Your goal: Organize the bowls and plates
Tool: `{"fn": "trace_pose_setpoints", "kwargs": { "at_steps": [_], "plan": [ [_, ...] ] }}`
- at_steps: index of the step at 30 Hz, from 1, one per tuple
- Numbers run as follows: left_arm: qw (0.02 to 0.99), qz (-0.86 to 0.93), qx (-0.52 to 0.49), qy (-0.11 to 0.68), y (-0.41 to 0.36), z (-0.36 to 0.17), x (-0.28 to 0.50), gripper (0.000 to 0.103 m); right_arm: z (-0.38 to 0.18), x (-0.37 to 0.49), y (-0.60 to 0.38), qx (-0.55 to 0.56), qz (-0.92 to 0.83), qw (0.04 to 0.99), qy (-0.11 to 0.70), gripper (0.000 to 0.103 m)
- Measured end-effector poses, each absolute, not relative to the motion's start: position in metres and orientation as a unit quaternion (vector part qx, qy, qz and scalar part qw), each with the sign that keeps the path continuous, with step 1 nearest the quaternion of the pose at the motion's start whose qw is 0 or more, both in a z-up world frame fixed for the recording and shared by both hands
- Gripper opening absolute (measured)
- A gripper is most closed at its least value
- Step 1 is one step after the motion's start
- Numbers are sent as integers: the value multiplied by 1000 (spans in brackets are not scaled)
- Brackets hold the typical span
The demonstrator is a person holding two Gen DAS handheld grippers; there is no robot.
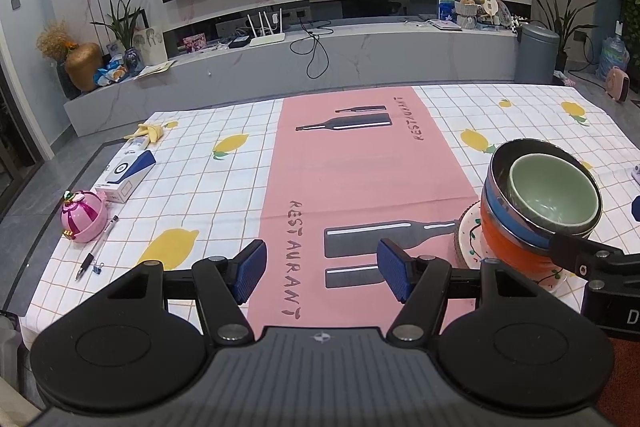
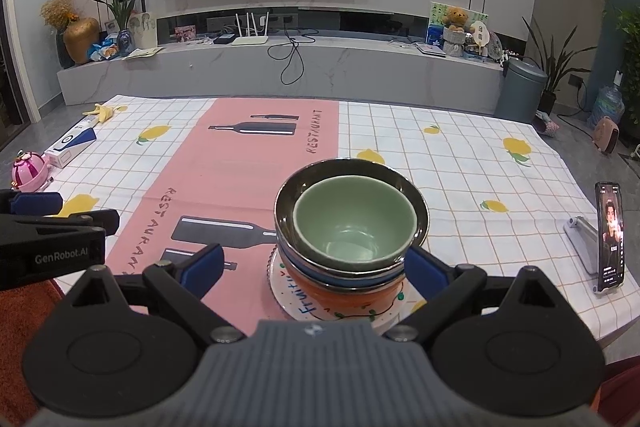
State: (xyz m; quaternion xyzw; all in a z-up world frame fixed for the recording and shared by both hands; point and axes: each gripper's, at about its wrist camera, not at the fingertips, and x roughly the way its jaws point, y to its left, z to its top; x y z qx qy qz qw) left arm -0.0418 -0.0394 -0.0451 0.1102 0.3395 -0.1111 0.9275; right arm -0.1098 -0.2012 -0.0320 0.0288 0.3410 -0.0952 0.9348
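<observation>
The table (image 2: 460,163) fills most of the room in front of me, its checked cloth with the pink strip running down the middle. On the near right part stands the whole stack: a white plate (image 2: 304,307) at the bottom, an orange bowl (image 2: 344,295) on it, a blue bowl (image 2: 356,277) above that, then a steel bowl (image 2: 348,173), and a green bowl (image 2: 352,215) nested inside at the top. The right gripper (image 2: 320,269) sits with its blue pads spread to either side of the stack; I cannot tell whether the right pad touches the bowls, and nothing looks clamped. The left gripper (image 1: 322,273) hangs wide apart over the pink strip, holding nothing. My worry is the lean: the upper bowls sit tilted, and a bump from a pad could slide the green bowl or tip the whole tower off the plate. The left view shows that lean side-on, plus a pink ornament (image 1: 84,217) and a pen (image 1: 98,247) at the far left edge; only the right view shows the phone (image 2: 610,235) on its stand.
</observation>
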Motion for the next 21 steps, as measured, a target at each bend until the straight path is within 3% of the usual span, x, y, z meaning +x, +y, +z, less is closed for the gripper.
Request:
{"fn": "trace_pose_setpoints", "kwargs": {
  "at_steps": [21],
  "plan": [
    [929,-111,109,336,-38,-44,-44,75,-34,-112,-200,32,-92,934,345,95]
  ]
}}
